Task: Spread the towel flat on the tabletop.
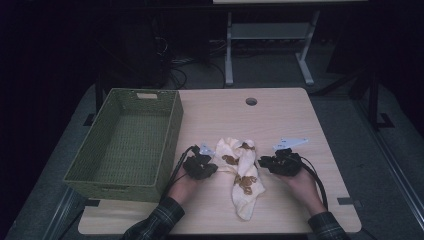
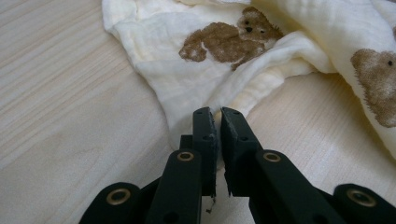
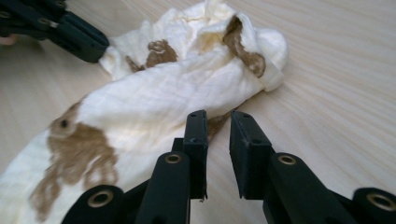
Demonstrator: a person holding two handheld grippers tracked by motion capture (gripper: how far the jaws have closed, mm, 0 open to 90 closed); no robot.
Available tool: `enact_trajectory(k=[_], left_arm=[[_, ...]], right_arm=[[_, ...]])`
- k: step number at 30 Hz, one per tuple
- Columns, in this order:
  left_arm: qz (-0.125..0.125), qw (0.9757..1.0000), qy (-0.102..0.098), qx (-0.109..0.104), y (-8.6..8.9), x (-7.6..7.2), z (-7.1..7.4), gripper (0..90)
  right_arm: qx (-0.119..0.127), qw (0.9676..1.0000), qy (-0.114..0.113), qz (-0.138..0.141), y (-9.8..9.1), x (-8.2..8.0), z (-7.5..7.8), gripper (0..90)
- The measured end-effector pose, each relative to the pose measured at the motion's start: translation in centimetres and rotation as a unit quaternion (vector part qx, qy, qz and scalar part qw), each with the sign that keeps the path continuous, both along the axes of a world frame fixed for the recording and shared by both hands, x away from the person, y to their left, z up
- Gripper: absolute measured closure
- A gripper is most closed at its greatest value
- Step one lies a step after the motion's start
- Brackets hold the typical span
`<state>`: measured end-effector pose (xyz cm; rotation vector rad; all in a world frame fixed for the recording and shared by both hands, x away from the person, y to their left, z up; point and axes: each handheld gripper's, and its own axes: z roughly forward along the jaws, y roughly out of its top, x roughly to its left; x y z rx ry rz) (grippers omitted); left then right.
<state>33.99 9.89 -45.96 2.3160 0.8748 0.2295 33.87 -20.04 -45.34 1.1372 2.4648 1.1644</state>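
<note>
A cream cloth [image 1: 246,186] printed with brown teddy bears lies crumpled in the middle of the wooden table [image 1: 295,117]. My left gripper [image 1: 215,168] sits at its left side. In the left gripper view the jaws stand almost together, and the left gripper [image 2: 217,112] is pinching a fold at the edge of the cloth [image 2: 187,79]. My right gripper [image 1: 260,163] rests at the cloth's right side. It [image 3: 218,117] is open with a narrow gap, and the edge of the cloth [image 3: 173,93] lies just ahead of its tips. Farther off, the left gripper [image 3: 95,46] touches the cloth's far corner.
A green woven basket [image 1: 172,131], with nothing in it, stands on the left part of the table, close beside the left hand. A round cable hole [image 1: 251,101] sits near the table's far edge. Bare wood lies right of the cloth and behind it.
</note>
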Motion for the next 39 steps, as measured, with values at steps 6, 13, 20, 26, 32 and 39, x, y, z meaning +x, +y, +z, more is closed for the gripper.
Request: enact_trajectory(k=[6, 13, 20, 26, 32, 39], left_arm=[[0.0, 1.0, 0.0, 0.0, 0.0, 0.0, 0.0, 83.5], [0.0, 1.0, 0.0, -0.001, 0.0, 0.0, 0.0, 83.5], [0.0, 1.0, -0.002, 0.0, 0.0, 0.0, 0.0, 83.5], [0.002, 1.0, -0.001, 0.001, -0.1, -0.1, 0.0, 83.5], [0.0, 1.0, -0.002, 0.002, -0.1, -0.1, 0.0, 83.6], [0.0, 1.0, -0.001, 0.004, -0.1, -0.1, 0.0, 83.6]], right_arm=[[-0.009, 0.9999, 0.009, -0.01, 0.9, 1.3, -1.4, 76.2], [0.001, 0.9999, 0.011, -0.007, 2.1, 1.8, -1.9, 71.0], [-0.024, 0.9995, -0.006, -0.019, 2.4, 1.5, -2.0, 67.6], [-0.029, 0.9995, -0.008, -0.01, 2.6, 0.9, -1.9, 84.2], [-0.022, 0.9996, 0.004, -0.018, 2.0, 1.1, -1.8, 88.9], [-0.012, 0.9984, -0.012, -0.053, -0.3, 1.2, -0.8, 89.3]])
